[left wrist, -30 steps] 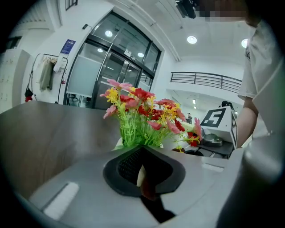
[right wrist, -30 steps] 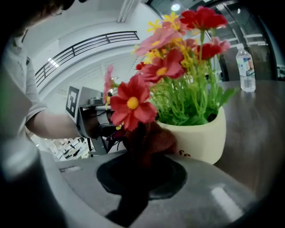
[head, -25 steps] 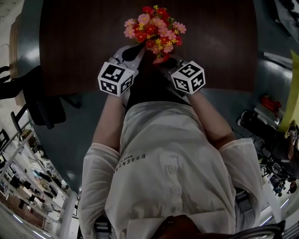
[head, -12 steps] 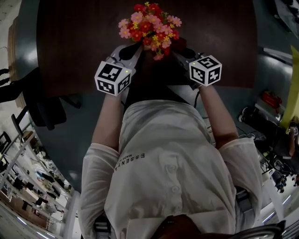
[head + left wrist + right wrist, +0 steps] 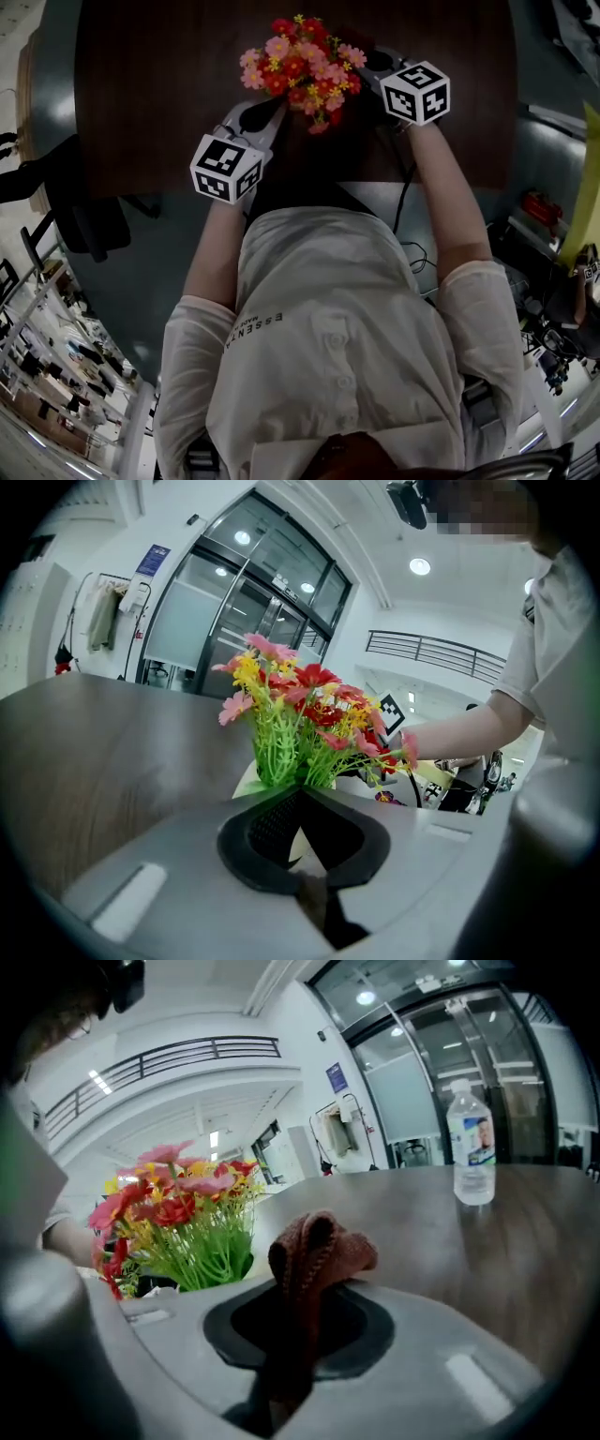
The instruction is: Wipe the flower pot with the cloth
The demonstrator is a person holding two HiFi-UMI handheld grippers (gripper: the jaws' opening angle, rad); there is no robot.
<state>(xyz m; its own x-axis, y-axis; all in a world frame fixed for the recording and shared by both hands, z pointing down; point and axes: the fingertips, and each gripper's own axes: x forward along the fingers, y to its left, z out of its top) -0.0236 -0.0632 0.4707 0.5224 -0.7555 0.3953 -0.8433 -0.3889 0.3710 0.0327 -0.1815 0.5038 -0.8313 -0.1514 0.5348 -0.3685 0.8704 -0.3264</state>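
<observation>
Just inside the near edge of the dark brown wooden table (image 5: pixel 159 84), the left gripper (image 5: pixel 302 791) has its jaws together, tips at the rim of the white flower pot (image 5: pixel 244 783) of pink, red and yellow artificial flowers (image 5: pixel 305 61). To the bouquet's right, the right gripper (image 5: pixel 375 61) pinches a bunched reddish-brown knitted cloth (image 5: pixel 319 1246). A clear plastic water bottle (image 5: pixel 472 1147) stands farther back.

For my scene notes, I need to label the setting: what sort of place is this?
Probably the open hall of a large office or lab building, judging by the tall glass doors, an upper-floor balcony railing, and a dark wooden table.
</observation>
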